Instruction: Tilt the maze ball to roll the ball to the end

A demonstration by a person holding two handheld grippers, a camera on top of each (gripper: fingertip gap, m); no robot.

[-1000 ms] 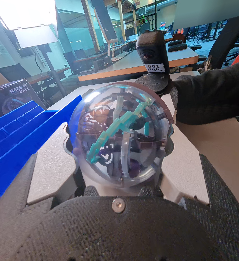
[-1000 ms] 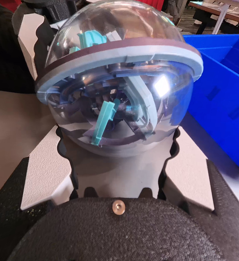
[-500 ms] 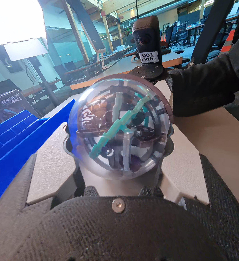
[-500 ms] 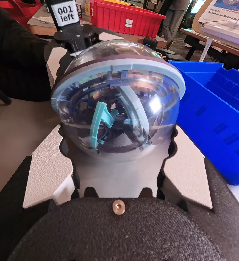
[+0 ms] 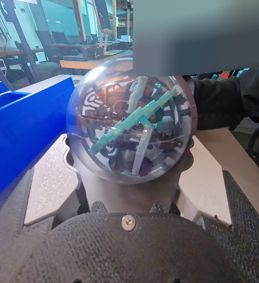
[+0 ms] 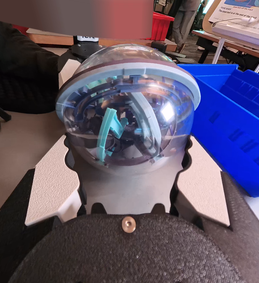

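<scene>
The maze ball (image 5: 130,121) sits between two grippers that face each other across a pale table (image 6: 18,137), beside a blue plastic bin (image 6: 232,122). In the left wrist view the left gripper (image 5: 129,147) has its two pale fingers (image 5: 52,176) spread wide, their scalloped inner edges pressed to the lower flanks of the clear sphere, so it holds the maze ball. In the right wrist view the right gripper (image 6: 128,147) grips the same sphere (image 6: 125,110) from the opposite side in the same wide hold. The ball's equatorial band, grey-blue on one face and dark brown on the other, is tipped: from the right it arcs over the top front of the sphere, and from the left it runs down the far right edge, so the axis through the band leans toward the right gripper. A teal stepped track (image 5: 131,121) climbs from lower left to upper right. Small moulded numbers dot the inner tracks. A white board (image 6: 240,18) behind the bin carries printed text, and a white label shows on the far gripper. The small steel ball cannot be made out.
</scene>
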